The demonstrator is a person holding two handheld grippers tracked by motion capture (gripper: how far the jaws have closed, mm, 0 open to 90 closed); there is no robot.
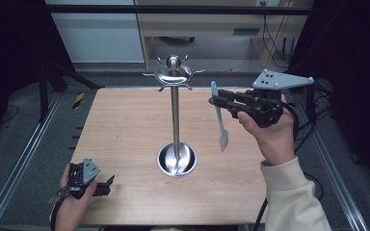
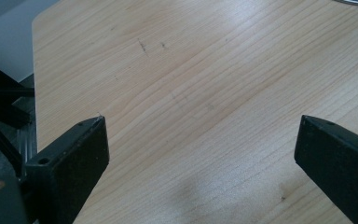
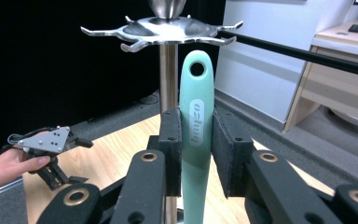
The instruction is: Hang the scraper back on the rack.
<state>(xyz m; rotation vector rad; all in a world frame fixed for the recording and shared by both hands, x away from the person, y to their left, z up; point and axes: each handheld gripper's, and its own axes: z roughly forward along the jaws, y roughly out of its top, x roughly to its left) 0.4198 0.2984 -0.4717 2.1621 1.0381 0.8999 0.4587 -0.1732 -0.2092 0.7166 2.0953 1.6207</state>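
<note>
High view shows your right gripper (image 1: 215,102) clamped on the handle of the green spatula (image 1: 218,117), which hangs blade-down above the tabletop (image 1: 125,125) right of the steel hook stand (image 1: 175,115), toward the far right corner. Your left gripper (image 1: 110,182) rests near the near left corner, jaws spread wide with nothing between them.

Hook stand (image 1: 175,115) rises mid worktop (image 1: 125,125), pole and round base block the centre lane; hook ring (image 3: 161,31) on top juts out all round. Right tool (image 1: 218,102) is raised right of the pole, clamping a green spatula (image 3: 196,140) just short of the hooks. Left tool (image 1: 107,185) low at near left corner, bare wood ahead of its spread jaws. Worktop left and right of the base is free
</note>
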